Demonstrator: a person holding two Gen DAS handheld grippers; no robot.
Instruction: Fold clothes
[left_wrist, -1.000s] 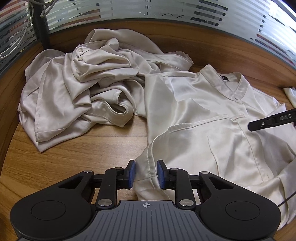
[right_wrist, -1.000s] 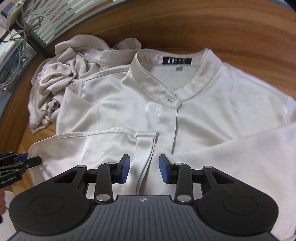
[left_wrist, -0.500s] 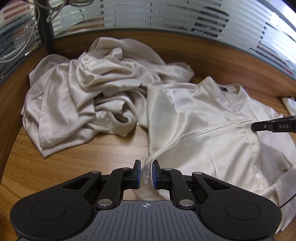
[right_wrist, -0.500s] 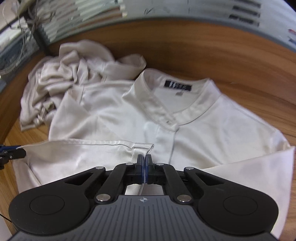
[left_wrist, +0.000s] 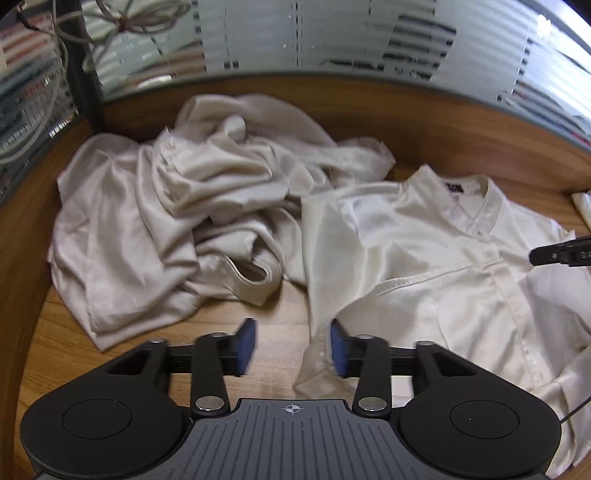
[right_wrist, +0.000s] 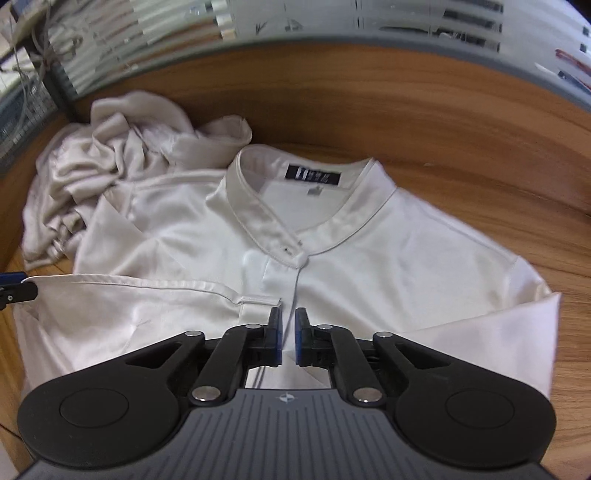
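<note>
Shirts, two of them, on one wooden bench (left_wrist: 122, 350): one laid flat under my jaws, one crumpled.

My left gripper (left_wrist: 291, 345) has its jaws opening, blue pads apart; the folded sleeve edge of the flat white shirt (right_wrist: 388, 266) lies between them, against the right pad only, bare bench at the left pad. My right gripper (right_wrist: 289, 332) has its jaws opening too, a narrow gap with nothing pinched, hanging just above the shirt's front placket, below the buttoned collar and its single dark label (right_wrist: 313, 174). The flat shirt spreads ahead of and under both pairs of jaws. The crumpled beige shirt (left_wrist: 177, 229) sits ahead and left of my left jaws, touching the flat shirt's shoulder.
</note>
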